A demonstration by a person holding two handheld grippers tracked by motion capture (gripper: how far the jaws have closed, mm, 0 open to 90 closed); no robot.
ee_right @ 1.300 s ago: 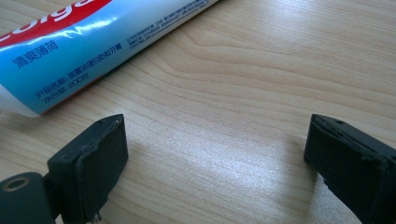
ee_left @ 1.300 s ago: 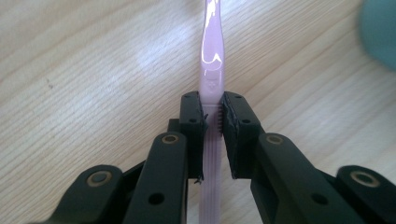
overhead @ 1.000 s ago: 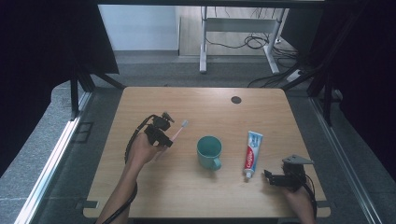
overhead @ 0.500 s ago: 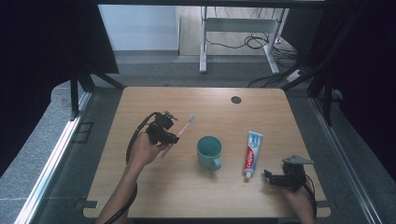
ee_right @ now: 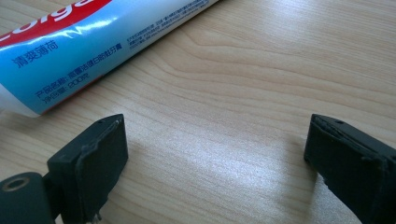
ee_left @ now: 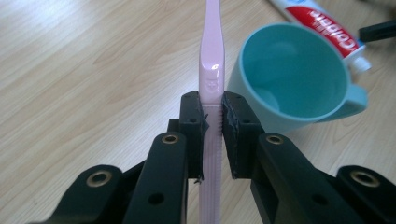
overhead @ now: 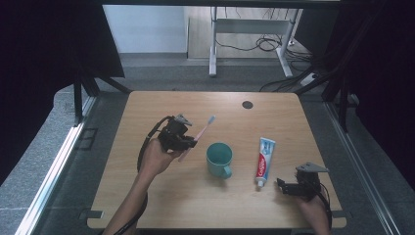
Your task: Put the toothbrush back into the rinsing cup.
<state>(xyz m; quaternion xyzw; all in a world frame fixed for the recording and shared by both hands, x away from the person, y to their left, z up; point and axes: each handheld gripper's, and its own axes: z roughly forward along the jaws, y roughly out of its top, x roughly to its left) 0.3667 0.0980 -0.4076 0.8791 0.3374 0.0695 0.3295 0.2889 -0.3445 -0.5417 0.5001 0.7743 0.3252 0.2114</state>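
Since the earlier frame, the left tool (overhead: 188, 143) has been carrying the toothbrush (overhead: 198, 135) rightward, so the brush is now sitting closer to the cup (overhead: 219, 159) with its blue head tilting up and away from the person. The left tool is clamping the pink handle (ee_left: 211, 88) between its pads, jaws closed tight on the ribbed part, and the handle is running straight out past the jaws. Just beyond and to the right of the brush, the teal cup is standing upright on the worktop (overhead: 274, 122), handle pointing toward the person. The toothpaste tube (overhead: 265, 160) is lying flat to the right of the cup, cap end nearest the person. The right tool (overhead: 281, 186) is resting low at the near right corner, jaws spread wide and holding nothing, with the tube's lower end (ee_right: 70, 56) lying just beyond its left jaw.
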